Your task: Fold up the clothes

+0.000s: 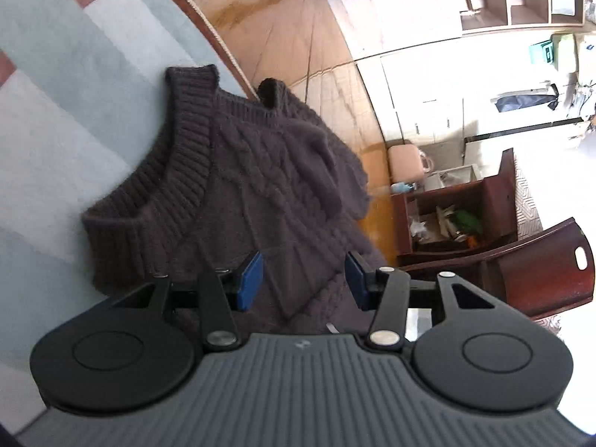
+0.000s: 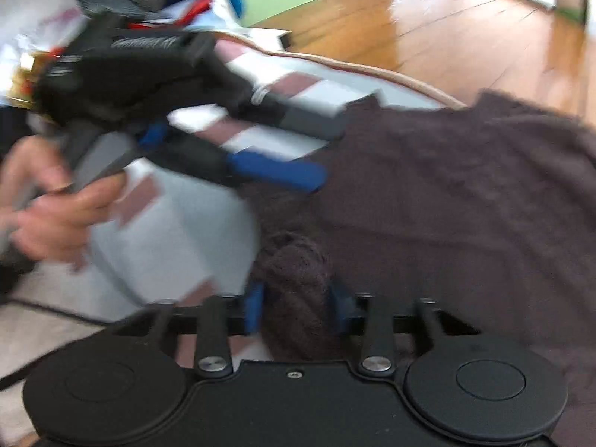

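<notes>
My left gripper (image 1: 303, 279) stands with its blue pads (image 1: 250, 279) apart, just above the dark knitted sweater (image 1: 238, 171), and nothing is pinched between them; the knit simply lies under the gap. The sweater is my landmark here. It lies on a pale rug (image 1: 56, 85) patterned in light blue, white and dusty pink blocks, its ribbed neckline (image 1: 178, 156) curving on the side away from me and to the left. Past the sweater's far edge the rug ends at a bound border, and wooden floor (image 1: 298, 29) begins there. To the right of the sweater, well apart from it, stand a dark wooden chair (image 1: 536, 268) and a low wooden shelf (image 1: 447, 216) with odds and ends in it (too small to make out).

From my right wrist camera the picture is blurred. My right gripper (image 2: 298, 309) is clamped on a bunched roll of the sweater (image 2: 447, 193), the fabric filling the space between the blue pads (image 2: 255, 307). The rest of the garment spreads flat beyond and to the right of that grip. To the left of the sweater, my left hand (image 2: 56, 216) grasps the other tool, whose blue-tipped fingers (image 2: 275, 173) reach to the sweater's near-left edge, parted.
</notes>
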Demonstrator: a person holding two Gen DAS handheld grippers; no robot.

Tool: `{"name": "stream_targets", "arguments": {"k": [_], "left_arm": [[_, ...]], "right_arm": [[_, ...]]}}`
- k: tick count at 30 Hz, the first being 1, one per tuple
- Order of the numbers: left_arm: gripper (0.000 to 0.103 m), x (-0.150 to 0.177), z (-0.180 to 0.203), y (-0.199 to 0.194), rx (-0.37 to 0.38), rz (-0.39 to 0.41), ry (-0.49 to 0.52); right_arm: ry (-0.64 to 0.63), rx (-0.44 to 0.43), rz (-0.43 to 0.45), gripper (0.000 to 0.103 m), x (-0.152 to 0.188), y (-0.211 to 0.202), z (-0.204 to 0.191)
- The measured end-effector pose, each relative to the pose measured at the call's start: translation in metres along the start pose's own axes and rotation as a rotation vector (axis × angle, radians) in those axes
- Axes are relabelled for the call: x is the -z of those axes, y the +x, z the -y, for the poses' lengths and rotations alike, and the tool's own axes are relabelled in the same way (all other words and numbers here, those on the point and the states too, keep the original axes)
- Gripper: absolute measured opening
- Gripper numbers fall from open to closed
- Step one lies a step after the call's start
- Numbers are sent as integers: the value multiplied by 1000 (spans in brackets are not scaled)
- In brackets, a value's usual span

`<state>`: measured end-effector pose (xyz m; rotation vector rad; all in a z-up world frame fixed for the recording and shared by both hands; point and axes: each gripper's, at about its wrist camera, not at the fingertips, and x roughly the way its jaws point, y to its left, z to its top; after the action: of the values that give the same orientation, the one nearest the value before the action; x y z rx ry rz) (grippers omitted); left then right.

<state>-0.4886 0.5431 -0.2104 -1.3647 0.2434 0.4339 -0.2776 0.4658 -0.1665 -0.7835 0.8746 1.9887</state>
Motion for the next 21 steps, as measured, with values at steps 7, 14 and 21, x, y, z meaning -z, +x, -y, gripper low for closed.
{"name": "stream_targets", "arguments": {"k": [7,14,21], "left_arm": [[53,20,28,12,-106,-159,149],[53,52,50,29,-280,-268,403],[10,50,32,-16,-143,-186,261]], "right_arm": [[-263,129,31,20,65,-50,-68],[-255,217,12,16,71,-39,-65],[-262,362,78,35,54,-56,-53]]}}
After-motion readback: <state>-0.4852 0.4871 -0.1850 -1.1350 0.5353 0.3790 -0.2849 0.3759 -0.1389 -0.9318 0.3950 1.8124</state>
